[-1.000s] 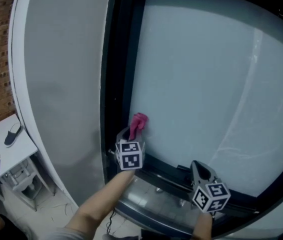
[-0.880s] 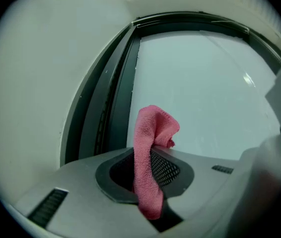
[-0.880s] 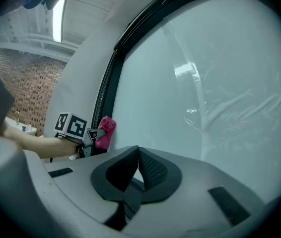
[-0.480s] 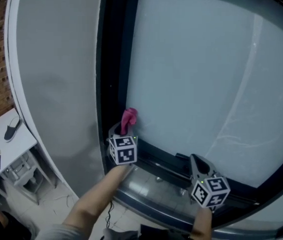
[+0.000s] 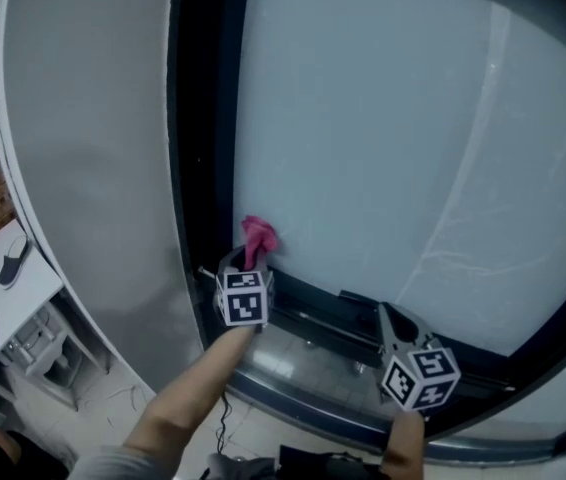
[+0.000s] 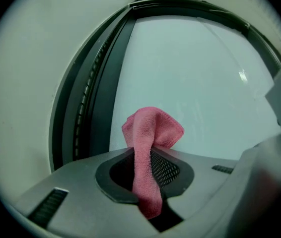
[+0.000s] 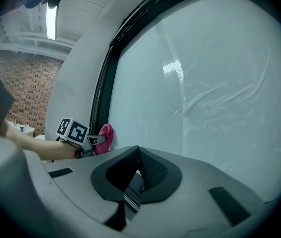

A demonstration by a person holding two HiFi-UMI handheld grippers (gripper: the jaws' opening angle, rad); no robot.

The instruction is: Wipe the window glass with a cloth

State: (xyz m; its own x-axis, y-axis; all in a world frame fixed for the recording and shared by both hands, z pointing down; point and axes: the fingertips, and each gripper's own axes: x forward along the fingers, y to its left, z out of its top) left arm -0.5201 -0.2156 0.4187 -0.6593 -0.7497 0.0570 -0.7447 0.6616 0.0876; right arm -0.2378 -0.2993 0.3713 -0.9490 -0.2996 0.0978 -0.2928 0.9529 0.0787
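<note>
A pink cloth (image 5: 258, 236) (image 6: 150, 148) (image 7: 105, 137) is pinched in my left gripper (image 5: 250, 258) (image 6: 147, 175), which is shut on it. The cloth's free end rests against the lower left corner of the frosted window glass (image 5: 393, 138) (image 6: 195, 83) (image 7: 210, 83), next to the black frame (image 5: 208, 118). My right gripper (image 5: 393, 328) (image 7: 136, 175) is held lower and to the right, over the black sill. Its jaws are closed together with nothing between them.
A pale wall panel (image 5: 83, 148) lies left of the black frame. A grey sill ledge (image 5: 313, 368) runs below the glass. Far down at the left stands a white table (image 5: 3, 288) holding a shoe (image 5: 11, 264). A brick wall (image 7: 26, 93) shows behind.
The left gripper with the cloth has drifted slightly left and up along the lower corner of the glass. The right gripper has kept its place over the sill.
</note>
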